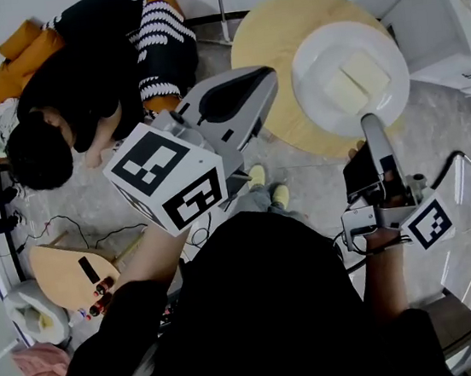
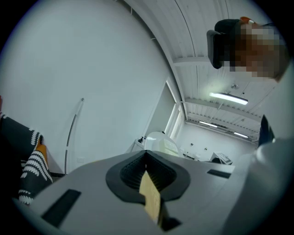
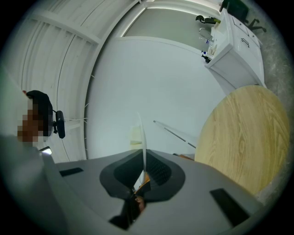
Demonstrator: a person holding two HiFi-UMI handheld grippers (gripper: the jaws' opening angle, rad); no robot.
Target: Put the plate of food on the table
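In the head view a white plate (image 1: 313, 61) carrying two pale slabs of food (image 1: 357, 81) hangs over the round light-wood table (image 1: 272, 40). My right gripper (image 1: 371, 124) is shut on the plate's near rim. In the right gripper view the plate (image 3: 142, 137) shows edge-on, rising from between the jaws of the right gripper (image 3: 144, 160), with the food (image 3: 135, 136) to its left and the table (image 3: 243, 137) at the right. My left gripper (image 1: 269, 79) hovers left of the table, apart from the plate. In its own view the left gripper (image 2: 147, 158) has its jaws together, with a tan strip in the seam.
A person in black with striped sleeves and orange cloth (image 1: 91, 73) crouches at the upper left. A white cabinet (image 1: 438, 27) stands right of the table. A wooden board (image 1: 66, 274) and cables lie on the floor at the left. Yellow shoes (image 1: 268, 185) show below the table.
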